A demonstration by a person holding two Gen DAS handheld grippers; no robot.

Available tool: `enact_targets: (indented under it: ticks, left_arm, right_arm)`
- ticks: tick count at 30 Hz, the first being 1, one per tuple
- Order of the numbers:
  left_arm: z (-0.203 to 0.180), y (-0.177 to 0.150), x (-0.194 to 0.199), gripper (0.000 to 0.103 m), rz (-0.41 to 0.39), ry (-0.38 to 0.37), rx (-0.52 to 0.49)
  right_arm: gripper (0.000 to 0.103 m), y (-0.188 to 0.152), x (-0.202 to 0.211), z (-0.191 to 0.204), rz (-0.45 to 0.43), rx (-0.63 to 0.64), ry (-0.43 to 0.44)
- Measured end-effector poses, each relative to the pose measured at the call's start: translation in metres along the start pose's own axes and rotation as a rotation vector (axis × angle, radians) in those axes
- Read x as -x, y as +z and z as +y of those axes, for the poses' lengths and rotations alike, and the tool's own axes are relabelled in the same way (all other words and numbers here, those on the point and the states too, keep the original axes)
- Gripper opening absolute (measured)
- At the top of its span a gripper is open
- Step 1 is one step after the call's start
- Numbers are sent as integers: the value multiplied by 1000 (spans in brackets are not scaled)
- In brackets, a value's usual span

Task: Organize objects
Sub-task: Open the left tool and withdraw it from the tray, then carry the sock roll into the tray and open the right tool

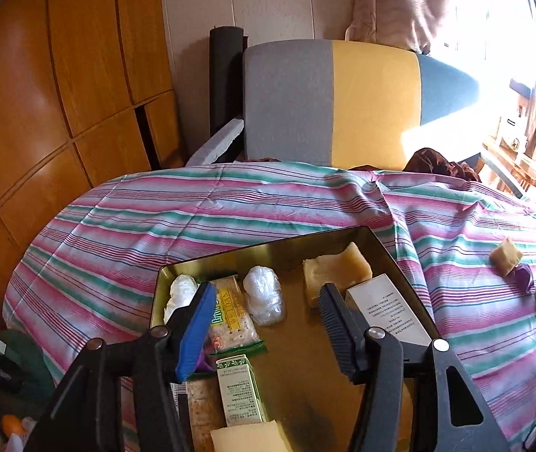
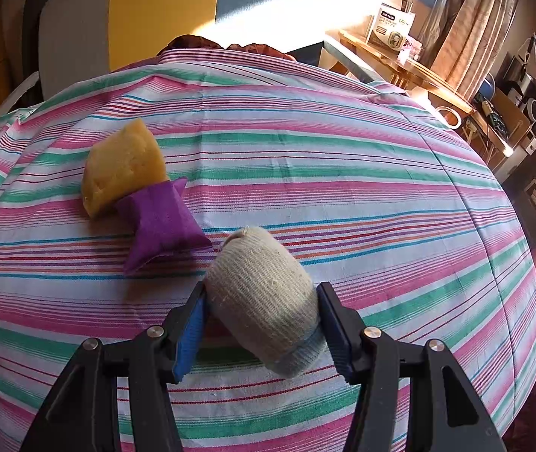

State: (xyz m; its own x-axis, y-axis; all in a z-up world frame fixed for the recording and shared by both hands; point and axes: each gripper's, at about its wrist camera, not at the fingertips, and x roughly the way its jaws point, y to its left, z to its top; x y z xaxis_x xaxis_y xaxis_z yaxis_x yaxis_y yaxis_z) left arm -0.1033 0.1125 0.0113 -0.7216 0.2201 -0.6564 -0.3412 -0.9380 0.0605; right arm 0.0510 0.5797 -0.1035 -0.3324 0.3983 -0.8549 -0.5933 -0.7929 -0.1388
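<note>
Left hand-held gripper [image 1: 266,314] gapes empty over the tray [image 1: 399,260]; right hand-held gripper [image 2: 262,324] clamps the rolled sock [image 2: 260,297] — on cloth.

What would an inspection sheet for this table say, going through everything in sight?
Surface: striped cloth, rumpled.
Job's things: metal tray holds sponge, two plastic-wrapped bundles, cracker pack, white box, green carton. Loose on the cloth: yellow sponge touching purple pouch.
Clutter: nothing seen.
Grippers: left gripper open above the tray; right gripper shut on sock roll.
Cables: nothing seen.
Surroundings: chair, wooden cabinets, window.
</note>
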Motion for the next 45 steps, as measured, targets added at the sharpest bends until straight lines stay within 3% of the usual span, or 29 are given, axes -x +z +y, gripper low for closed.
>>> enact_targets:
  ticks: [23,29,36,40,45]
  left_arm:
    - [0,-43,17,59,35,-17,5]
    - [13,-53,17,59,43,-28,31]
    - [35,-65,17,59,55,-28,96]
    - [56,-70,20,59,53,-8,149]
    - [85,-78,25,59,54,22,210]
  right_arm:
    - [57,-7,11,15,30,30,17]
    - [56,-15,32,10,38,-83,140]
    - [56,-15,76,41,-24,-75,256]
    - [56,-12,110,87,-57,-18,403]
    - [56,-18,159,187,-84,167,588]
